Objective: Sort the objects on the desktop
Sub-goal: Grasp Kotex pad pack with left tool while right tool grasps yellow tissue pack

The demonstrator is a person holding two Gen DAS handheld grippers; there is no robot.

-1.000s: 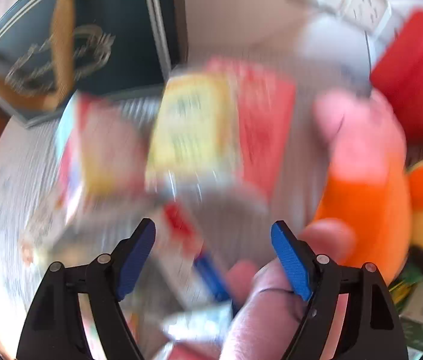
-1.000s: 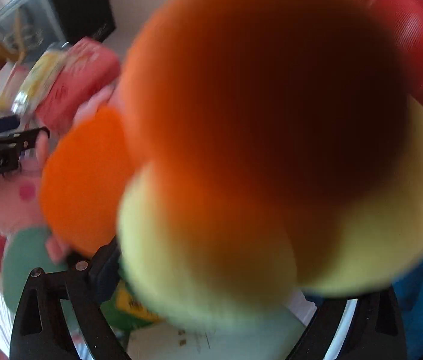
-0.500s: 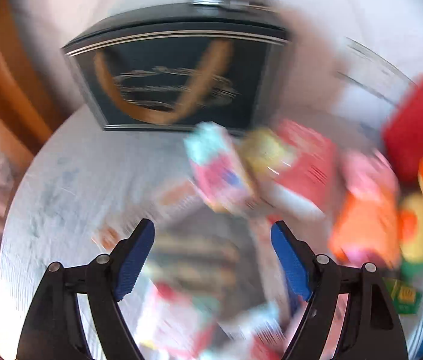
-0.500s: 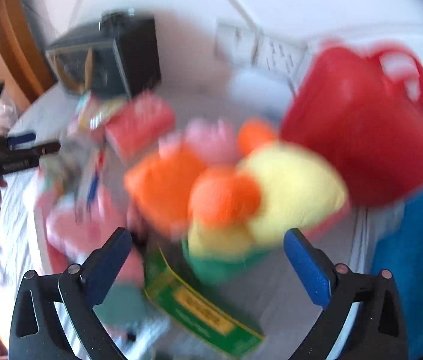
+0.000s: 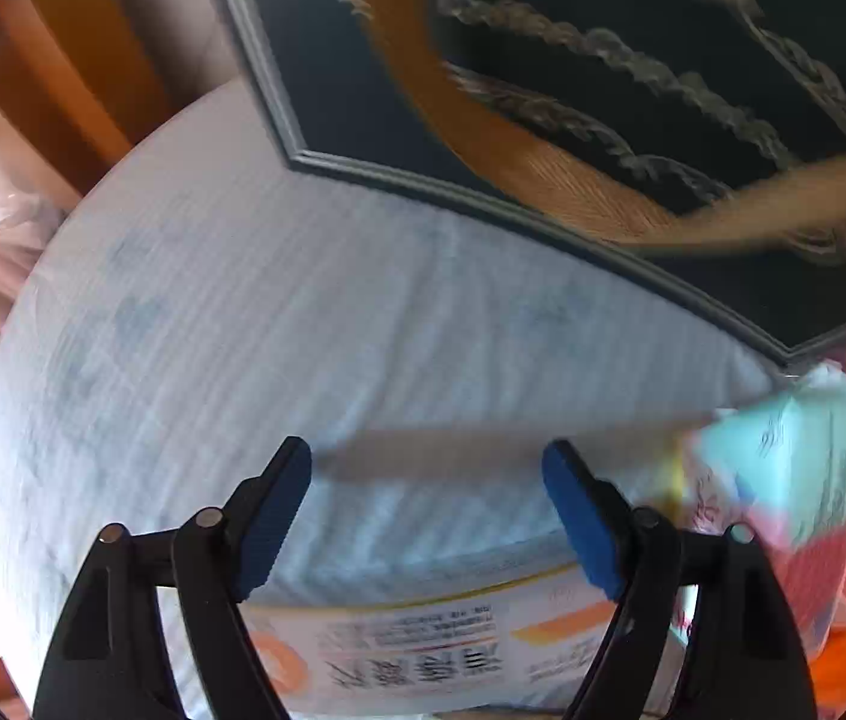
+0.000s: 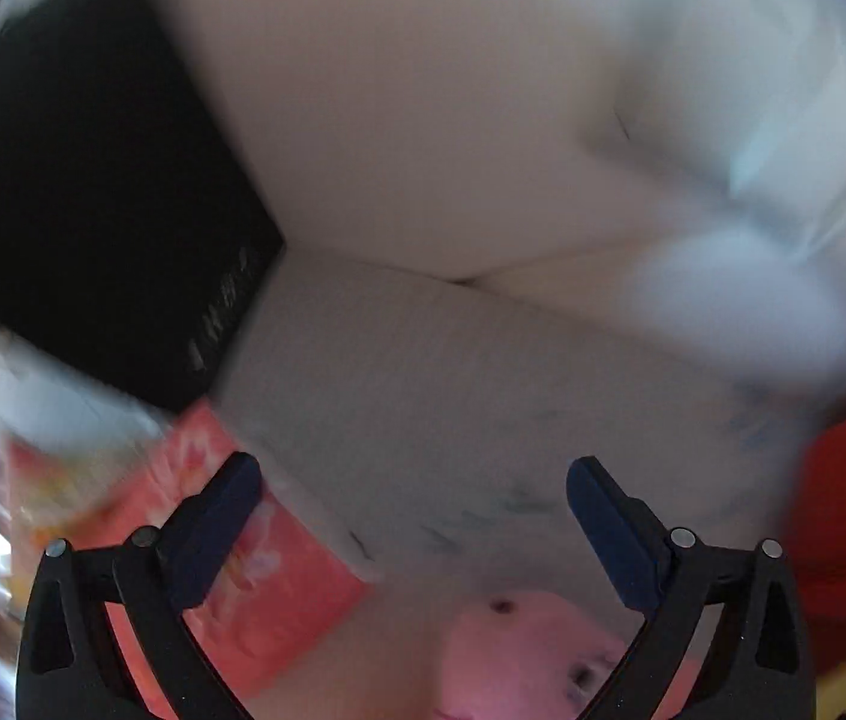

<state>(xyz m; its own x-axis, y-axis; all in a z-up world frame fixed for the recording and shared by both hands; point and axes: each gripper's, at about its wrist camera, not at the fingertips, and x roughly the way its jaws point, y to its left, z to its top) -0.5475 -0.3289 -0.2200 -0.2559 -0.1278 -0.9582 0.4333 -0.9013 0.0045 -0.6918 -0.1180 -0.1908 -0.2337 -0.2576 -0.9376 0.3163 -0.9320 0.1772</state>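
Both hands have swung off the toy pile: left gripper (image 5: 426, 516) jaws apart, empty, white-and-orange printed flat packet (image 5: 417, 654) just below them; right gripper (image 6: 414, 531) likewise spread, pink-red snack packet (image 6: 267, 594) under its left jaw—nothing sorted yet.

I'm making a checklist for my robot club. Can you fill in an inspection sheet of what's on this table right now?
Surface: pale blue-white tabletop, bare at its middle.
Job's things: white and orange packet below the left gripper; pastel snack packet; red packet; pink plush toy.
Clutter: dark box with gold lettering; something red at the right edge, too blurred to name.
Grippers: left gripper open and empty; right gripper open and empty.
Cables: nothing seen.
Surroundings: brown wood beyond the table; pale wall.
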